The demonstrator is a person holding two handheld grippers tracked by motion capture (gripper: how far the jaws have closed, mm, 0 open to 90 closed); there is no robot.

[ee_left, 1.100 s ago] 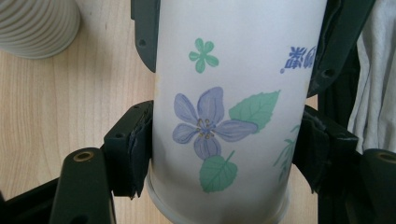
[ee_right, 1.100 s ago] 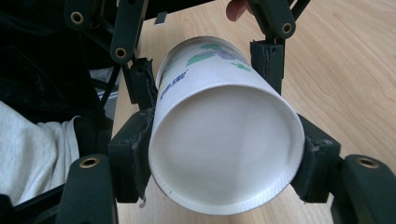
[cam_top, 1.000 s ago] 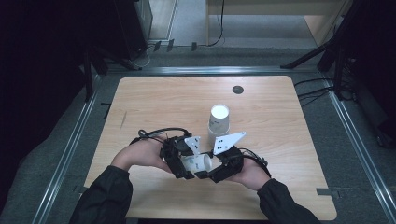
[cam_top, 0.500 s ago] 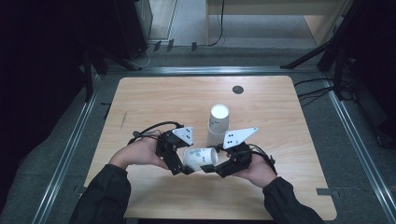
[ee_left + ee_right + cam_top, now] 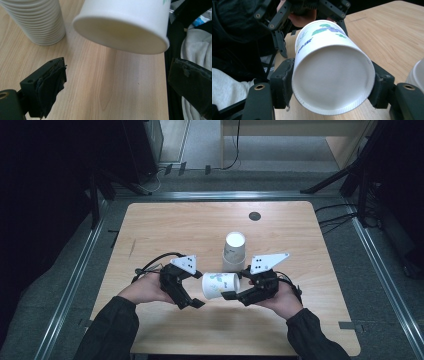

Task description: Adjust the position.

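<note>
Jaws: left gripper (image 5: 192,296) has just been opening, nothing between them; right gripper (image 5: 234,292) pinches the paper cup (image 5: 220,285).
Cup axis: lying left-right.
Stack of cups (image 5: 233,251): just beyond, far side.

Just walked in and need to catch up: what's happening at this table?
A person is working with two grippers over a wooden table. The right gripper holds a white paper cup with a leaf print on its side. The left gripper, its jaws just opened, is empty beside the cup. A stack of white paper cups stands behind them.
</note>
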